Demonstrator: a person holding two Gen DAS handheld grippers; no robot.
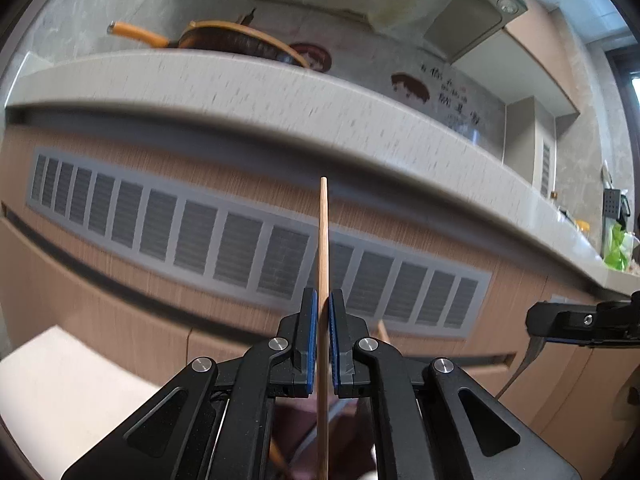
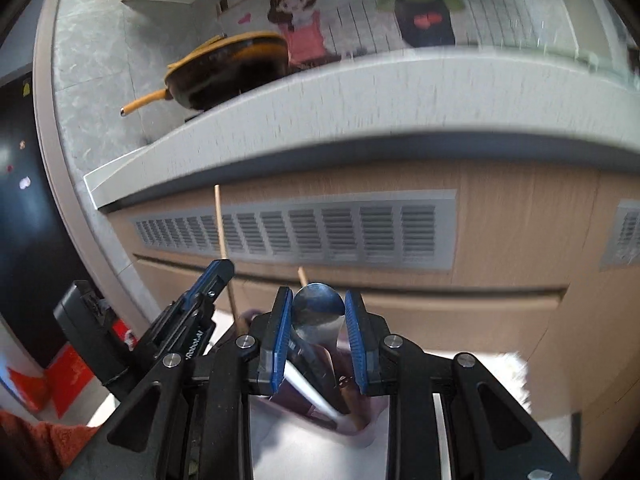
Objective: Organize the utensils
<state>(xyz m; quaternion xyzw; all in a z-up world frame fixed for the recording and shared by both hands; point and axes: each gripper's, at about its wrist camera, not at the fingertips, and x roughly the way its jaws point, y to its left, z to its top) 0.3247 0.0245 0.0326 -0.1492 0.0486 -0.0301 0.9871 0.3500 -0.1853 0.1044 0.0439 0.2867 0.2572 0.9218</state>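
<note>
My left gripper point(image 1: 323, 300) is shut on a wooden chopstick point(image 1: 323, 240) that stands upright between its blue pads. It also shows at the left of the right wrist view, left gripper point(image 2: 222, 268) with the chopstick point(image 2: 221, 224). My right gripper point(image 2: 318, 296) is shut on a metal spoon point(image 2: 319, 305), with the bowl wedged between the pads. In the left wrist view the right gripper point(image 1: 534, 322) enters from the right, the spoon handle point(image 1: 522, 368) hanging below it. Under both sits a mauve utensil holder point(image 2: 294, 398) with a white-handled utensil point(image 2: 312, 394) and another chopstick point(image 2: 302, 276).
Ahead runs a speckled white counter edge point(image 1: 280, 92) over wooden cabinets with a grey vent grille point(image 2: 340, 236). A dark pan with an orange handle point(image 2: 224, 72) sits on the counter. A white surface point(image 1: 60, 380) lies below, with red cloth point(image 2: 40, 440) at lower left.
</note>
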